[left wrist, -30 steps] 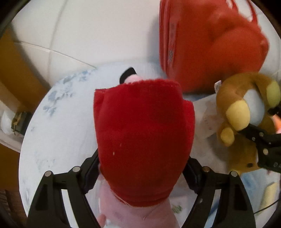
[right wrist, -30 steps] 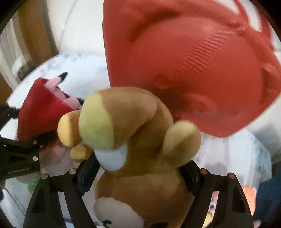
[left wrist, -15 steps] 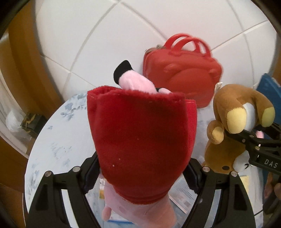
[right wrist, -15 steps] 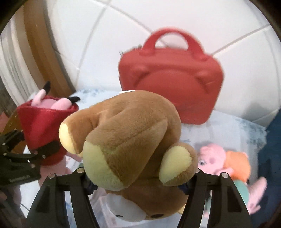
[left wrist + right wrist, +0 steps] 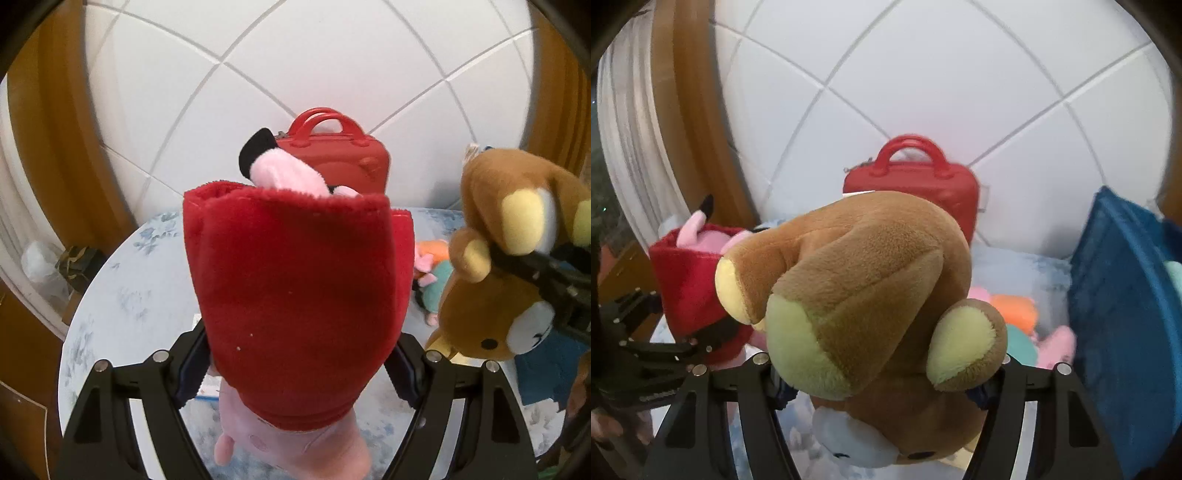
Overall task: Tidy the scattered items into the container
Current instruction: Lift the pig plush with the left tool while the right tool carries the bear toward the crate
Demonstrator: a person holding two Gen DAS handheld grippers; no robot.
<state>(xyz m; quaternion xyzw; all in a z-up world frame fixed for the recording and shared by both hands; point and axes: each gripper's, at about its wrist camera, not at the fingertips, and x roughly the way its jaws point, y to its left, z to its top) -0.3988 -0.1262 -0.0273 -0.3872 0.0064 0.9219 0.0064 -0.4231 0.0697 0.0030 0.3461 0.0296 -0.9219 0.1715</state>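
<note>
The blue container (image 5: 1123, 295) stands at the surface's (image 5: 110, 295) right edge. Carry the brown bear (image 5: 871, 295), pinched upside down in the right tool (image 5: 886, 391), over it first; the left tool (image 5: 299, 373) clamps the red-dressed pink plush (image 5: 295, 280), 2nd in line.

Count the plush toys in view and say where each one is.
3, maybe more: pink toy in red dress in the left gripper, brown bear in the right gripper, pink-orange-teal plush lying on the table, possibly several.
</note>
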